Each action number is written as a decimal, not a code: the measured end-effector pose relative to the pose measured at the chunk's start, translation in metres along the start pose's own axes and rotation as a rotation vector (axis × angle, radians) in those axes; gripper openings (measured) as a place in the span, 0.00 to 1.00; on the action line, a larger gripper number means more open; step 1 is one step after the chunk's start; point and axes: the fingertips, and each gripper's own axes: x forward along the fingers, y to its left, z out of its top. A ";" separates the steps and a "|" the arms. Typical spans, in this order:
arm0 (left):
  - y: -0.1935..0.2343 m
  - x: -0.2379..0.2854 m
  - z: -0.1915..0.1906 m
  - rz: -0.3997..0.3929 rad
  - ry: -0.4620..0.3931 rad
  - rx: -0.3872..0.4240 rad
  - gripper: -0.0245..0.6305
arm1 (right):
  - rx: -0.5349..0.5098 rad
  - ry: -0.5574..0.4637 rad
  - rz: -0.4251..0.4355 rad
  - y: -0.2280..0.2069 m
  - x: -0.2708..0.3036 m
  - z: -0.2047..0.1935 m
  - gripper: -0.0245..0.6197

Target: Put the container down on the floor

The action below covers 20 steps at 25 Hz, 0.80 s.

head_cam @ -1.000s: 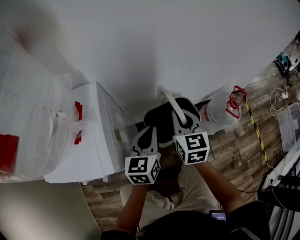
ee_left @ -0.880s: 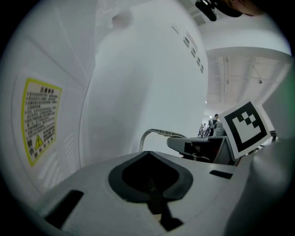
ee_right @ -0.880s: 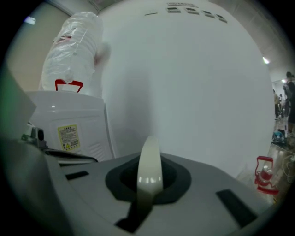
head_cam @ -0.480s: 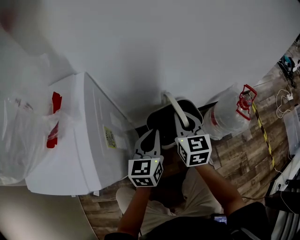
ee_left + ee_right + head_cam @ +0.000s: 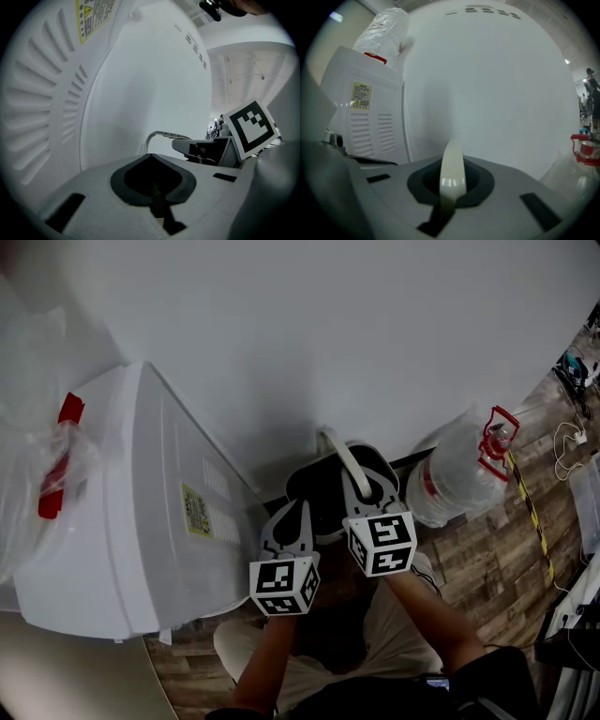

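Container [image 5: 321,491] lowered, right tongs [image 5: 361,484] on white handle [image 5: 345,454], yellow label [image 5: 195,512] unreadable

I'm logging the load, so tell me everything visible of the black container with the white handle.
The black container looks rounded, matte, like dark plastic, with a white strap handle arching over it. It is held beside the white wall: the right gripper is shut on the handle, the left gripper reaches its left edge. Whether it touches the floor is hidden.
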 end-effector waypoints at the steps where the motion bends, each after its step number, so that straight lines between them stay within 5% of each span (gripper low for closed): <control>1: 0.002 0.001 -0.004 0.003 -0.001 -0.002 0.06 | 0.000 -0.005 -0.002 -0.001 0.001 -0.003 0.08; 20: 0.017 0.009 -0.077 0.017 0.066 -0.045 0.06 | 0.000 0.072 -0.014 -0.005 0.015 -0.076 0.08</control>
